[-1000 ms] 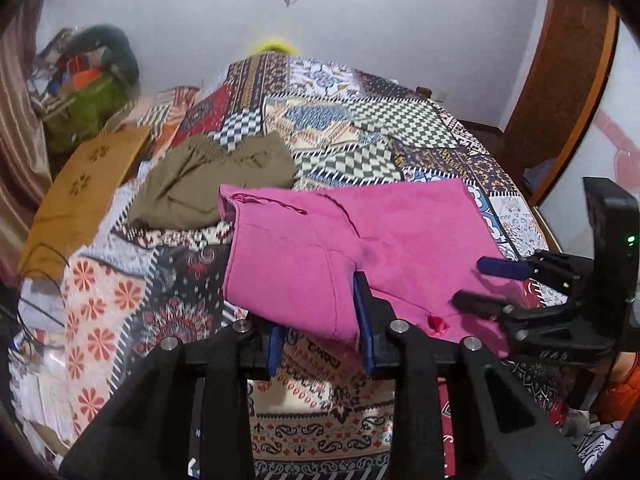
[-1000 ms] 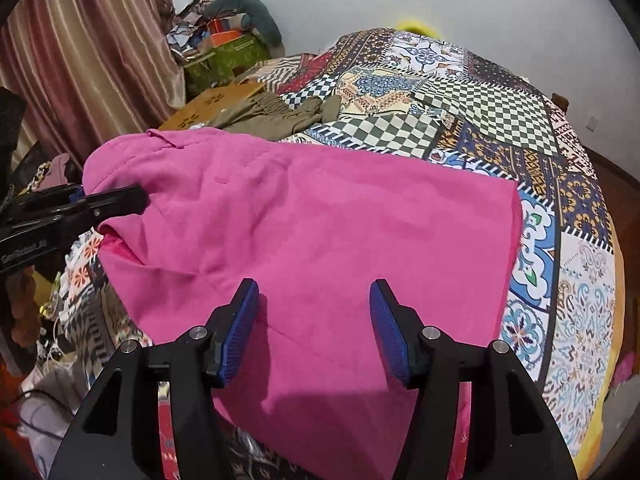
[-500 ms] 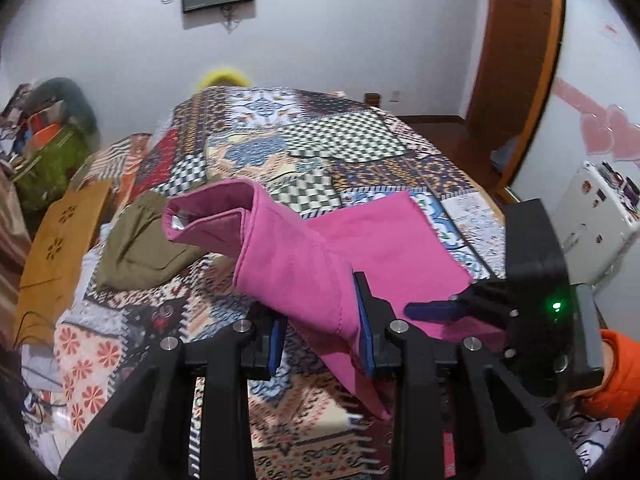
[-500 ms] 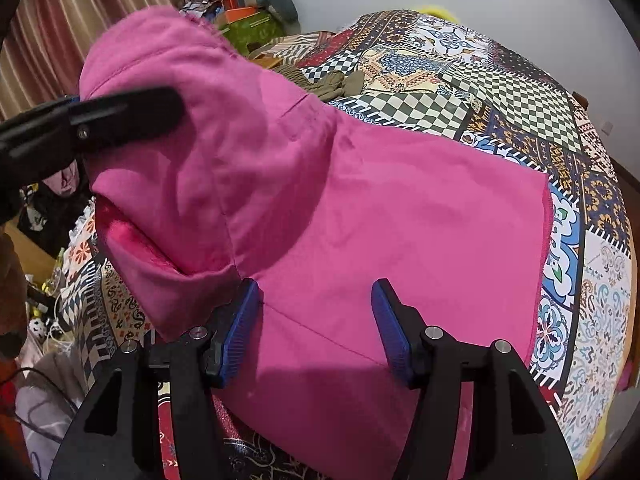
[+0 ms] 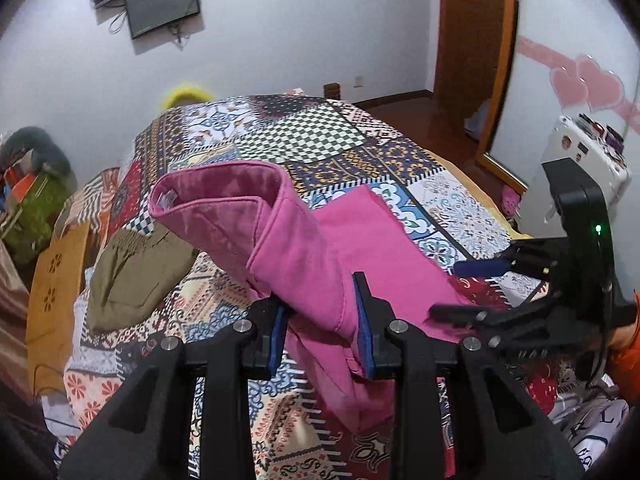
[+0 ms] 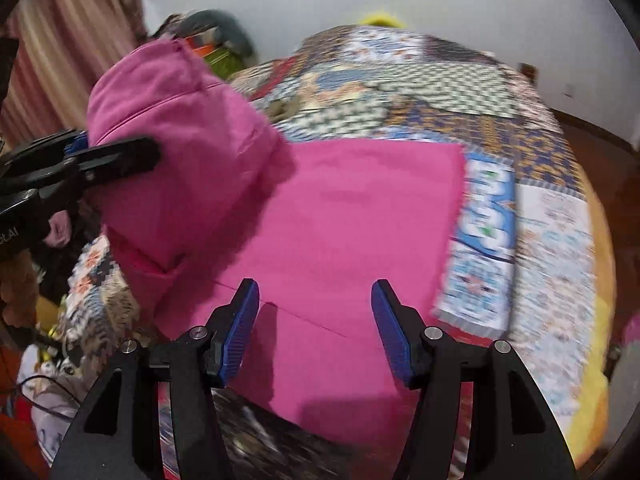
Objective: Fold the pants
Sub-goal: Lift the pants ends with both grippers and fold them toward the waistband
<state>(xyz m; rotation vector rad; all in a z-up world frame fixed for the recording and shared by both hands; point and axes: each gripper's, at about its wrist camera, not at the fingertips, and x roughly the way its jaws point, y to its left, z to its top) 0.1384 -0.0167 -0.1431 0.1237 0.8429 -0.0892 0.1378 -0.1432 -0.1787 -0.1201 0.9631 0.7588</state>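
Pink pants (image 5: pixel 304 256) lie on a patchwork bedspread (image 5: pixel 304 136). My left gripper (image 5: pixel 320 324) is shut on a bunched fold of the pink pants and holds it raised, so the waistband end arcs up and over. In the right wrist view the lifted pink fold (image 6: pixel 176 120) hangs at the left with the left gripper (image 6: pixel 116 156) clamped on it. The flat part of the pants (image 6: pixel 352 216) lies on the bedspread (image 6: pixel 540 208). My right gripper (image 6: pixel 316 332) is open and empty just above it. It shows at the right of the left wrist view (image 5: pixel 472 288).
Olive-brown pants (image 5: pixel 136 268) lie on the bed at the left, beside an orange-brown cushion (image 5: pixel 56 280). A pile of clutter (image 5: pixel 32 184) sits at the far left. A TV (image 5: pixel 160 4) hangs on the wall. A white device (image 5: pixel 584 152) stands at the right.
My left gripper has lifted the pinched pants fold higher and swung it toward the right, over the flat part. My right gripper stays open above the flat part.
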